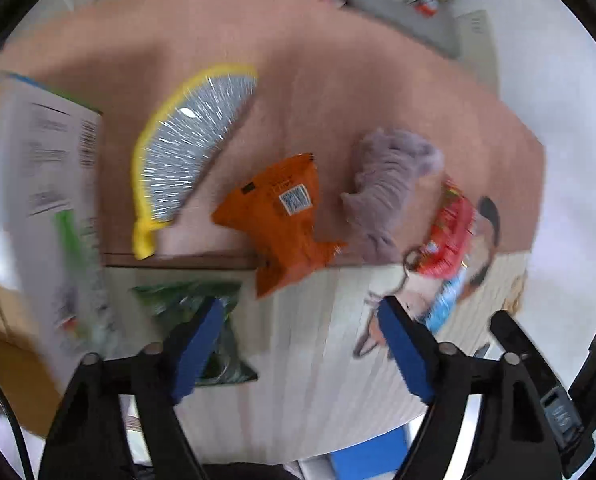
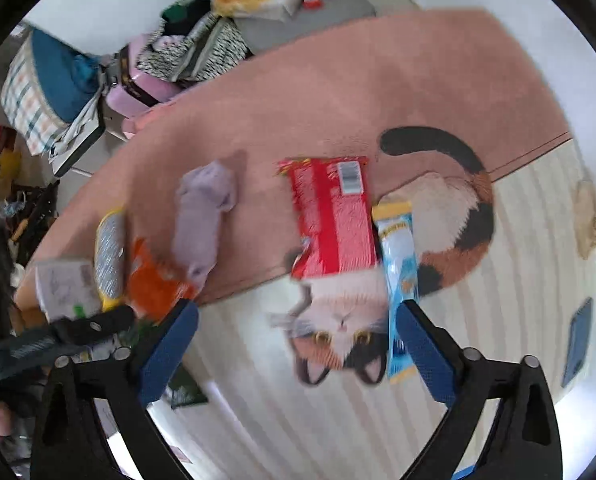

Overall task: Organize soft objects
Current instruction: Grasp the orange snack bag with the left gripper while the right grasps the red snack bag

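- Everything sits on a rug [image 2: 378,80] that's pink at the far side and pale striped at the near side, with a calico cat picture woven in.
- Containers first: there's a cardboard box [image 1: 1,312] at the left edge of the left wrist view with a white printed box [image 1: 45,184] standing up in front of it. Can't tell what's inside either one, it's too blurry.
- Soft stuff lies loose in a row on the rug: a yellow-rimmed silver pouch [image 1: 189,140], an orange snack bag [image 1: 285,216] just beside it, then a lilac plush toy [image 1: 390,184], then a red snack bag [image 2: 334,216] with a light blue packet [image 2: 398,264] touching its edge.
- The red bag and blue packet lie across the cat picture; the orange bag hangs over the line where pink meets striped.
- A green bag [image 1: 201,316] sits on the striped part, partly hidden behind the left finger of the left tongs.
- Left tongs [image 1: 298,344]: spread wide, nothing between the blue pads [image 1: 197,344], hovering over the striped part near the orange bag.
- Right tongs [image 2: 293,352]: also wide apart and holding nothing, over the cat's face. The right pad overlaps the blue packet in the view, but I can't tell if it's actually touching.
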